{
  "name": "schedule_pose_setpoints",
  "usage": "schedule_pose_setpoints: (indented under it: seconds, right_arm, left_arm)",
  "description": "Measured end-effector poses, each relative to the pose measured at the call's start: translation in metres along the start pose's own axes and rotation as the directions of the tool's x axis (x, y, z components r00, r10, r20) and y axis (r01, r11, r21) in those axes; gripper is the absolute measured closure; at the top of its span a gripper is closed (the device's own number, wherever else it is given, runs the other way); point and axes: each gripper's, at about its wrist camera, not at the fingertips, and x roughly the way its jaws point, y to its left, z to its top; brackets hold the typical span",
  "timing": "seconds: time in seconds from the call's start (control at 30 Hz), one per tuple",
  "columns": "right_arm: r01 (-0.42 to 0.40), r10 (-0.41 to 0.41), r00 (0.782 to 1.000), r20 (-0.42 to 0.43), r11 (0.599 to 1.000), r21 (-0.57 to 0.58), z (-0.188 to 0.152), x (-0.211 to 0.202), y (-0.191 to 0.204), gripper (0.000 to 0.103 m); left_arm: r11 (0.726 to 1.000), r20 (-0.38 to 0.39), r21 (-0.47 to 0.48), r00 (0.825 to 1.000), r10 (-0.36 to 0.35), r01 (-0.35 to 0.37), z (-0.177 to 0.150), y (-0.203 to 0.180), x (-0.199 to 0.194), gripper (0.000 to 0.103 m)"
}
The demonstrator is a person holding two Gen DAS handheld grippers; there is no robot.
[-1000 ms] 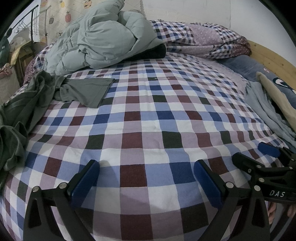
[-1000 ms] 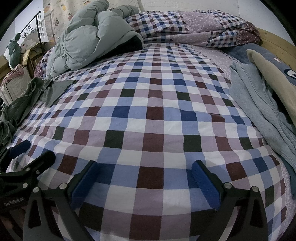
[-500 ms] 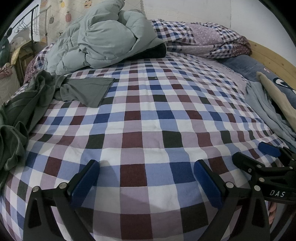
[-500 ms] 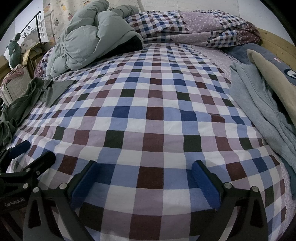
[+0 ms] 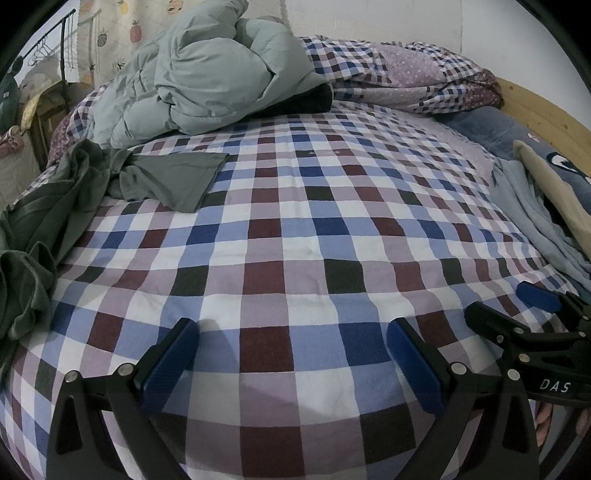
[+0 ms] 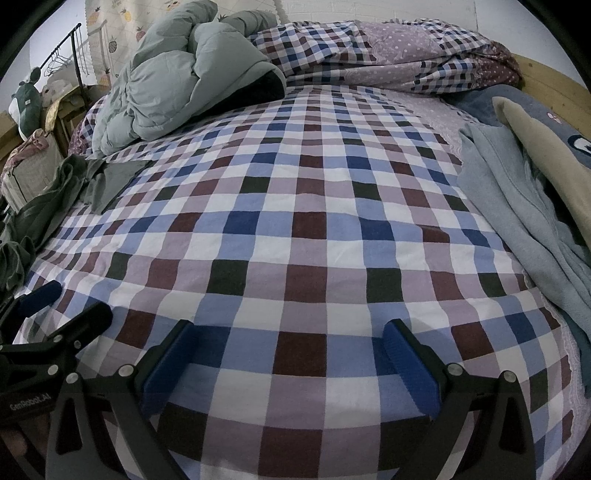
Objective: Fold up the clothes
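Bedsheet (image 5: 295, 236): check pattern, squares of white, lilac, light blue, dark blue, maroon, near-black. Crumpled shirt (image 5: 66, 206): dull dark green, plain. Puffy quilt (image 5: 207, 74): pale grey-green, dark lining at opening. Rolled duvet (image 6: 388, 55): smaller check plus lilac panels with white dots. Sweater (image 6: 517, 229): pale blue. Curtain (image 5: 110, 33): cream, pineapple print. Gripper pads (image 6: 406, 365): blue on black frames.

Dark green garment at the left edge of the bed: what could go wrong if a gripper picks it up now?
The dark green garment is crumpled and hangs over the bed edge, so a pinch may catch several layers or drag it off. Its flat part lies close to the grey-green duvet, which open fingers could snag.
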Motion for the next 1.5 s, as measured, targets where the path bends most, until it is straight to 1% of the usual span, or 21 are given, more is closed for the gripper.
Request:
schedule_pose_setpoints:
  seconds: [0.23,0.47,0.63,1.03,1.3,1.5]
  right_arm:
    - [0.005,-0.005,1.0,-0.006,1.0,-0.001,0.0,0.001,0.002,0.0]
    - [0.0,0.0,1.0,-0.007,1.0,0.003,0.0,0.001,0.0,0.0]
    - [0.004,-0.004,1.0,-0.003,1.0,0.001,0.001,0.0,0.001,0.0]
    - [0.022,-0.022,1.0,0.013,1.0,-0.006,0.004,-0.003,0.007,0.0]
    - [0.018,-0.015,0.999,0.048,0.997,-0.069,0.004,-0.011,0.024,0.0]
    - [0.012,-0.007,0.999,0.052,0.995,-0.094,0.007,-0.014,0.039,0.0]
  left_arm:
    - [1.0,0.017,0.001,1.0,-0.003,0.003,-0.001,0.0,-0.003,0.0]
    - [0.999,0.05,-0.012,0.998,-0.037,0.038,0.0,0.007,-0.013,0.0]
    - [0.999,0.077,-0.019,0.996,-0.047,0.049,0.0,0.013,-0.023,0.0]
    - [0.999,0.124,0.029,0.992,-0.027,0.024,0.001,0.02,-0.042,0.0]
    - [1.0,0.167,-0.003,0.986,-0.005,0.006,0.003,0.046,-0.059,0.0]
    - [0.999,0.18,-0.031,0.983,0.021,-0.016,0.004,0.069,-0.068,0.0]
